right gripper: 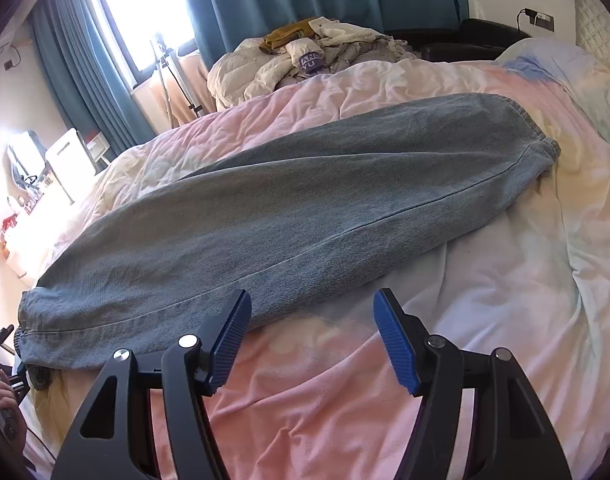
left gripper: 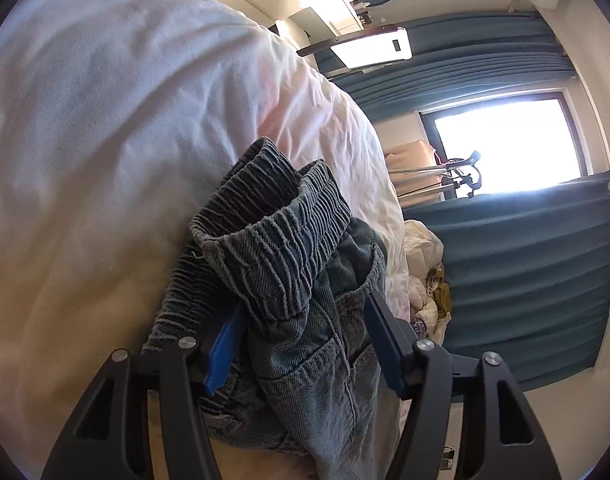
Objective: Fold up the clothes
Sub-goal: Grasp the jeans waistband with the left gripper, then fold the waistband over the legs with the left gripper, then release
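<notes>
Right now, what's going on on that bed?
A person with a gripper in each hand is folding jeans laid lengthwise across the duvet. The left gripper has the bunched elastic waistband between its fingers at the bed's edge. The right gripper hangs open and empty near the jeans' near edge, touching nothing. No fold has been made yet. A pile of other clothes waits at the far side.

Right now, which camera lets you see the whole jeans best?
The right wrist view: the jeans lie stretched across the bedspread, nearly end to end. The left wrist view shows only the bunched elastic waistband between the left gripper fingers.
</notes>
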`<state>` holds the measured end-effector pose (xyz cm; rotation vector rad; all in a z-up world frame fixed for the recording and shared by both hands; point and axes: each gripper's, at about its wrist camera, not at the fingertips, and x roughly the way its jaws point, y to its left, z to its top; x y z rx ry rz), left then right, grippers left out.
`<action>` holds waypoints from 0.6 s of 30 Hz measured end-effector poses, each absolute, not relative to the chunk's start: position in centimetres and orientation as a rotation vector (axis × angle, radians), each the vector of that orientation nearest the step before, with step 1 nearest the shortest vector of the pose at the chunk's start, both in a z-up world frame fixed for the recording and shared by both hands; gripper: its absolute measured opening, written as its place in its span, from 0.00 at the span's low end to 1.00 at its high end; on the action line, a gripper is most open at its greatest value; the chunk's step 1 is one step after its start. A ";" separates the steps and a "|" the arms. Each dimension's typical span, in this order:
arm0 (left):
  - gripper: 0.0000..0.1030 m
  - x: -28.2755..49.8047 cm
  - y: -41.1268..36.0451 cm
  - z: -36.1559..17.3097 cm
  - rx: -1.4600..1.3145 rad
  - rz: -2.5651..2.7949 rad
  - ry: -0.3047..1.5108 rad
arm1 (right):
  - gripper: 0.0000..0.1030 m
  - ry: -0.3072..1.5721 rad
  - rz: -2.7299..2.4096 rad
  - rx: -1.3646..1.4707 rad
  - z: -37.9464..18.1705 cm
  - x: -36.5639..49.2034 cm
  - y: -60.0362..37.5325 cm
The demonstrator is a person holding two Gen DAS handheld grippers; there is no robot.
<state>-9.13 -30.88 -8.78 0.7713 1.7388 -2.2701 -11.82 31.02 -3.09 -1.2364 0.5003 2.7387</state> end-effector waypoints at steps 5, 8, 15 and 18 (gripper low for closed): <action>0.57 -9.9 -31.1 -9.4 0.809 -2.254 1.769 | 0.63 0.530 2.733 -1.240 -3.1 -11.7 31.5; 0.44 -10.4 -31.1 -9.4 0.826 -2.221 1.767 | 0.63 0.538 2.736 -1.243 -3.2 -11.8 31.4; 0.23 -12.6 -30.2 -5.9 0.629 -2.287 1.911 | 0.63 0.532 2.723 -1.204 -3.3 -12.2 31.6; 0.21 -15.3 -29.9 -3.1 0.595 -2.332 1.888 | 0.63 0.550 2.720 -1.223 -3.6 -12.6 31.6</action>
